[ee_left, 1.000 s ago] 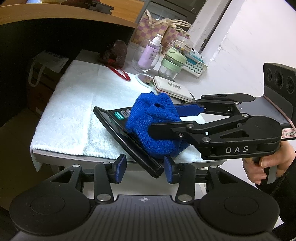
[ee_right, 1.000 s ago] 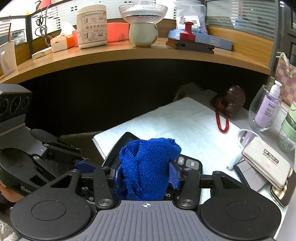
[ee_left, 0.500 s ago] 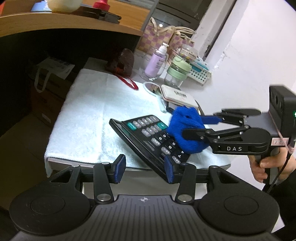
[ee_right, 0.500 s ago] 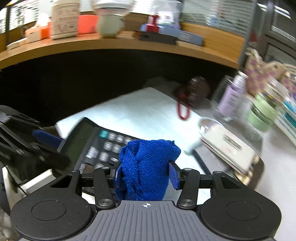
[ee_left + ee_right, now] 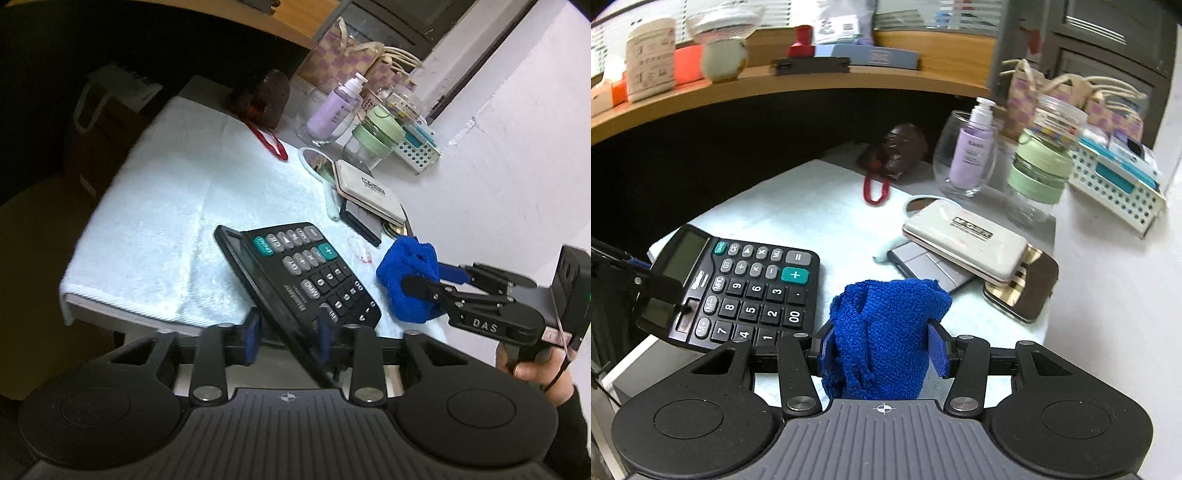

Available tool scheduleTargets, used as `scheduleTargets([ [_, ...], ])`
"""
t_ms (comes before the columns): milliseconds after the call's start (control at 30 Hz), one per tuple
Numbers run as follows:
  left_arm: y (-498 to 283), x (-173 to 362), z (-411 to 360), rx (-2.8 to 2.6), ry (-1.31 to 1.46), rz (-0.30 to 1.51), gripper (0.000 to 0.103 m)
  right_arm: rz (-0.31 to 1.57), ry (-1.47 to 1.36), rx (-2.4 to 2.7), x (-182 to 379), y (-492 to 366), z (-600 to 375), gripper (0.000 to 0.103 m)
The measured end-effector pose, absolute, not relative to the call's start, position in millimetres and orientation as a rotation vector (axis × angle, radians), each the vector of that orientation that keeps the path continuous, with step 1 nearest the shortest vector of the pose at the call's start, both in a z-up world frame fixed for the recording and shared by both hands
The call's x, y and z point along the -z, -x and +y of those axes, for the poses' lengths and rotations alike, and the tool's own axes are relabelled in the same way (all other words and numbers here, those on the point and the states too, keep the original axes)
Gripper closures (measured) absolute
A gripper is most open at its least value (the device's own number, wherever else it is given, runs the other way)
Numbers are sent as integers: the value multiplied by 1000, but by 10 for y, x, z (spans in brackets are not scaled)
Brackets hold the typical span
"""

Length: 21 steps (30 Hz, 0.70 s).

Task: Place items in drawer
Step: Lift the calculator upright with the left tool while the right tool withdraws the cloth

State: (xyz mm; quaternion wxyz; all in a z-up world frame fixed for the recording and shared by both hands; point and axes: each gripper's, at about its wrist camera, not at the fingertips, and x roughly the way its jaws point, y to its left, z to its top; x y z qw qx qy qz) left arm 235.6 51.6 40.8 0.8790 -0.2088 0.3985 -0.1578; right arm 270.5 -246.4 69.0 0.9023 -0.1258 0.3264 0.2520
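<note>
Right wrist: right gripper [image 5: 882, 349] clamps one blue cloth [image 5: 886, 332]; left gripper [image 5: 287, 338] grips one calculator [image 5: 299, 273].

Calc [image 5: 738, 284] left of cloth [image 5: 882, 332]

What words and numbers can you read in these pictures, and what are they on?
"DAS": black right gripper, its arm.
"CE", "GT", "MU", "MRC", "M-", "M+", "00", digits 1 to 9: black desk calculator keys.
White flat case label: blurred.
Purple pump bottle label: too small.
White tub on wooden shelf: blurred.
</note>
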Motion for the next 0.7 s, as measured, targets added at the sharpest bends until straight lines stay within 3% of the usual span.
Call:
scheduleTargets([
  [367, -2376, -807, 220, 369, 143, 664, 83, 676, 88, -540, -663, -2683, -2702, 50],
  [700, -2265, -1091, -309, 487, -267, 478, 86, 633, 20, -484, -758, -2577, -2991, 50],
])
